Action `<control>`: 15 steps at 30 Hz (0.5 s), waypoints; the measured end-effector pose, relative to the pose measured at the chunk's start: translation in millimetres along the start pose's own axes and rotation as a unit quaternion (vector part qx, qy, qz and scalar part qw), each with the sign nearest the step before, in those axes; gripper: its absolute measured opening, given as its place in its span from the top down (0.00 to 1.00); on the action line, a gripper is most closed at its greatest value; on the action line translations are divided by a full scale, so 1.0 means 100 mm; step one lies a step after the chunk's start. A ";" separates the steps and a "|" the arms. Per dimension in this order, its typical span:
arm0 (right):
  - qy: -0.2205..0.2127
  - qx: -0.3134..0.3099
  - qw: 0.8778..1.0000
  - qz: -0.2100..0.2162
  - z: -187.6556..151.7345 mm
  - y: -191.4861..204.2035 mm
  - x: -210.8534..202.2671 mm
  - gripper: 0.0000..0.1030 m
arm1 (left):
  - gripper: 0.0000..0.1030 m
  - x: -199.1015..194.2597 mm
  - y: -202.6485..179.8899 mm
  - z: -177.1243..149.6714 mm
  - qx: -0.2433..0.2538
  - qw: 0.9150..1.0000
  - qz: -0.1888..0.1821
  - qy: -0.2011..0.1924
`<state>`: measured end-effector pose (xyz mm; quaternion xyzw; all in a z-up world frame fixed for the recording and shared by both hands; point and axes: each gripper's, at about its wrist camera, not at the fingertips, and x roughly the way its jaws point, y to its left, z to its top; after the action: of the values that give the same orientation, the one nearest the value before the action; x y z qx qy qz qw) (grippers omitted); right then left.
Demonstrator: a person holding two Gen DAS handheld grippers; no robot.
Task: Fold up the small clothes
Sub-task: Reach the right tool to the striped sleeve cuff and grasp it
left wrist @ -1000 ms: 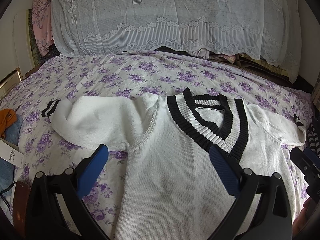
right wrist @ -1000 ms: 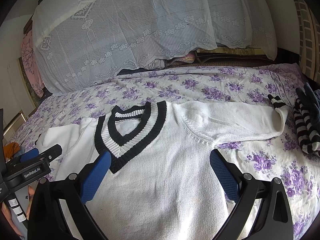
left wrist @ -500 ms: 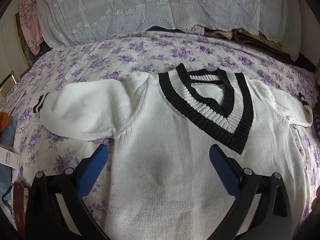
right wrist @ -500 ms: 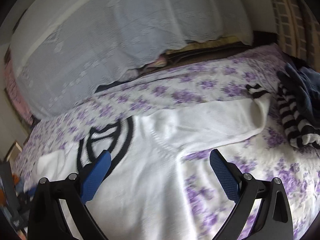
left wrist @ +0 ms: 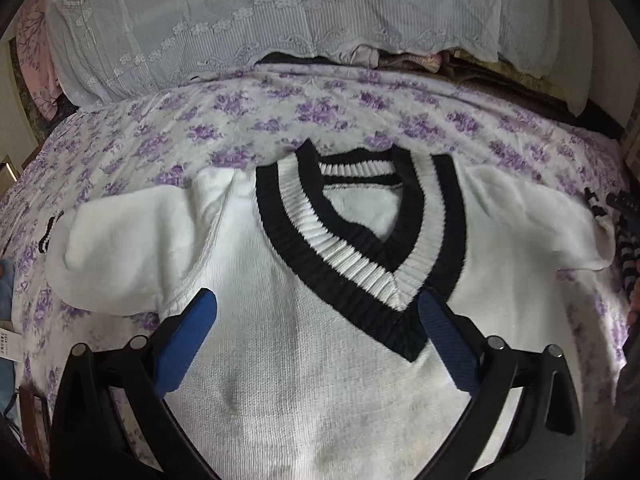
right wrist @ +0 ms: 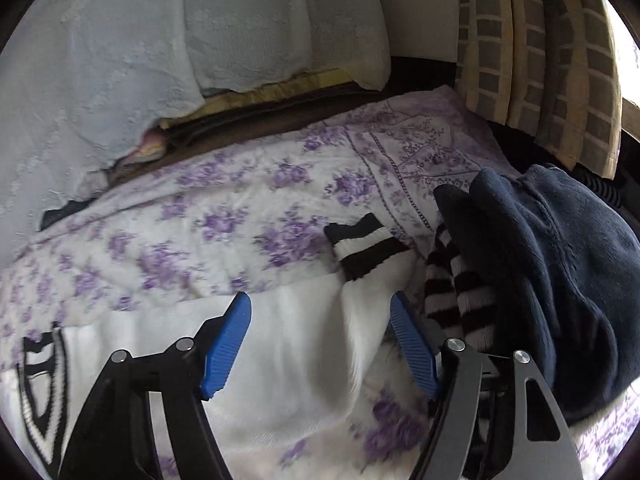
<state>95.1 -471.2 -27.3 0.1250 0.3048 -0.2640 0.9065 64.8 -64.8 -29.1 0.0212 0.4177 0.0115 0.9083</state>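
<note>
A white knit sweater [left wrist: 304,384] with a black-and-white striped V-neck [left wrist: 360,260] lies flat, front up, on the purple-flowered bedsheet [left wrist: 280,120], sleeves spread to both sides. My left gripper [left wrist: 316,308] hovers open over the chest, just below the V-neck, with nothing between its fingers. My right gripper [right wrist: 320,312] is over the sweater's right sleeve [right wrist: 304,344], near its striped cuff [right wrist: 366,250]. Its jaws are closing with the sleeve fabric between them, and the pads stand apart from the cloth.
A lace-covered pile of bedding [left wrist: 280,20] lines the far side of the bed. A dark navy garment [right wrist: 560,272] on a black-and-white striped one [right wrist: 460,300] lies right beside the cuff. A checked curtain [right wrist: 540,52] hangs at the right. A paper tag [left wrist: 8,344] lies at the left edge.
My right gripper swung right from the sweater's body to the right sleeve end and its jaws narrowed. My left gripper moved forward over the chest toward the V-neck.
</note>
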 end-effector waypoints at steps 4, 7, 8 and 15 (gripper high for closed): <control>0.019 -0.013 0.999 -0.037 -0.01 0.02 0.31 0.30 | 0.04 0.30 0.10 -0.06 -0.011 0.999 0.021 0.028; 0.021 -0.019 0.998 -0.062 -0.04 -0.03 0.43 0.31 | 0.04 0.44 0.20 -0.06 -0.039 0.998 -0.008 0.055; 0.020 -0.030 0.997 -0.072 -0.06 -0.01 0.45 0.32 | 0.04 0.46 0.22 -0.06 -0.046 0.997 -0.013 0.059; 0.027 -0.042 0.994 -0.094 -0.05 -0.09 0.59 0.60 | 0.04 0.45 0.17 -0.08 -0.034 0.998 -0.006 0.052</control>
<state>127.4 -500.8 -68.3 0.0643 0.3505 -0.3315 0.8736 88.2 -46.0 -67.4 -0.0133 0.4639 0.0215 0.8855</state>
